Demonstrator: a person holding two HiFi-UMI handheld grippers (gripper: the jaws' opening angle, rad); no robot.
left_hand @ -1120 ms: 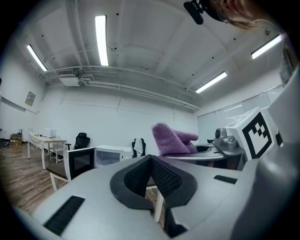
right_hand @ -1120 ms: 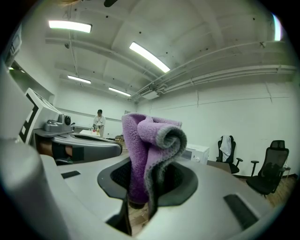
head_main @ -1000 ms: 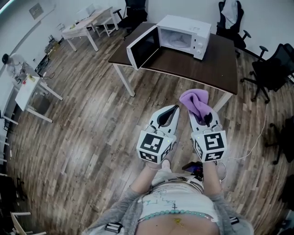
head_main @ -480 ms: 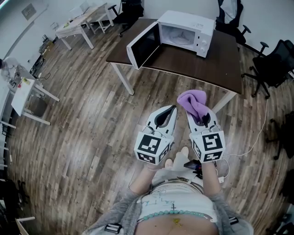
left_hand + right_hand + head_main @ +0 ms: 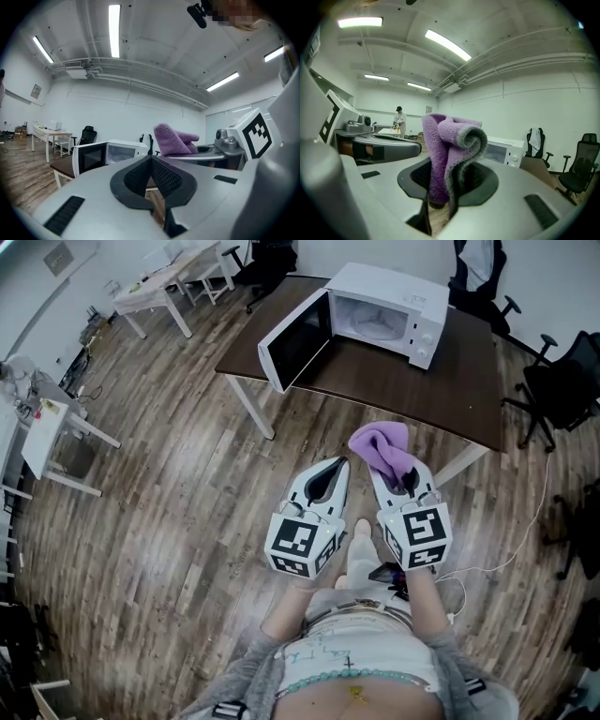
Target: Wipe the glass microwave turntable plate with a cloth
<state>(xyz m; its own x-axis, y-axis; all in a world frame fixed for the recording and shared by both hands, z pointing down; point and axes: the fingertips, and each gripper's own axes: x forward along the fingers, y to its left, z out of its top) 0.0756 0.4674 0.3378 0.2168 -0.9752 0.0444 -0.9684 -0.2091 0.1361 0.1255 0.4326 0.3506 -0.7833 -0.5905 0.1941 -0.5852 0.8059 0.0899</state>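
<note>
Right gripper [image 5: 401,482] pinches the purple cloth [image 5: 380,444] in the head view, left gripper [image 5: 328,476] beside it, both well short of the open microwave [image 5: 386,307] on the table [image 5: 450,381]; I cannot make out the glass plate inside. Left gripper view: jaws together, empty. Right gripper view: soft, light cloth folded between the jaws. I judge the plate slippery and breakable, best taken by its rim.

Hidden, cropped or too small to read

The inside of the microwave [image 5: 380,310] is too small and pale to make out. The cloth's [image 5: 447,150] lower end is hidden between the jaws of the right gripper [image 5: 446,180]. A chair [image 5: 574,390] at the right and a desk [image 5: 42,427] at the left are cut by the edge. A far person [image 5: 398,123] is too small for detail.
</note>
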